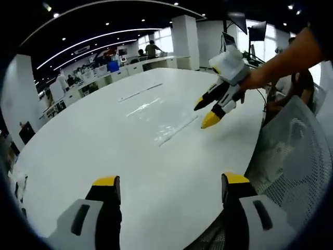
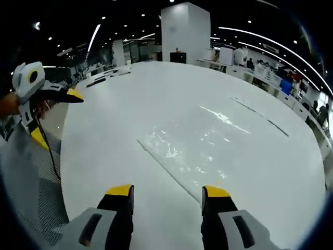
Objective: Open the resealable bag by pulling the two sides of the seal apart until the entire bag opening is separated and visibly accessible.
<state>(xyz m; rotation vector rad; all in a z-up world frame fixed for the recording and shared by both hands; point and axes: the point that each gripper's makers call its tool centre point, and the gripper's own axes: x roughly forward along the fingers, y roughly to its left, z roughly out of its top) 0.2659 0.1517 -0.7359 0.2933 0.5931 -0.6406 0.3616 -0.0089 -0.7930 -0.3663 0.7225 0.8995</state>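
1. The clear resealable bag (image 2: 195,143) lies flat on the white table (image 2: 104,125), its sealed edge toward the person, so both sides are easy to reach.
2. The right gripper (image 2: 167,195) hangs just short of that edge, jaws released, holding nothing; I judge it is lining up a pinch.
3. The left gripper (image 1: 165,190) waits farther from the bag, jaws spread, nothing between them.

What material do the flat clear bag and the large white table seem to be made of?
The flat clear resealable bag looks like thin glossy plastic film: the table shows through it, and its wrinkles catch bright glints. The large white table seems to be a smooth laminate or painted board with a satin finish: it reflects the ceiling lights softly. Its core cannot be told.
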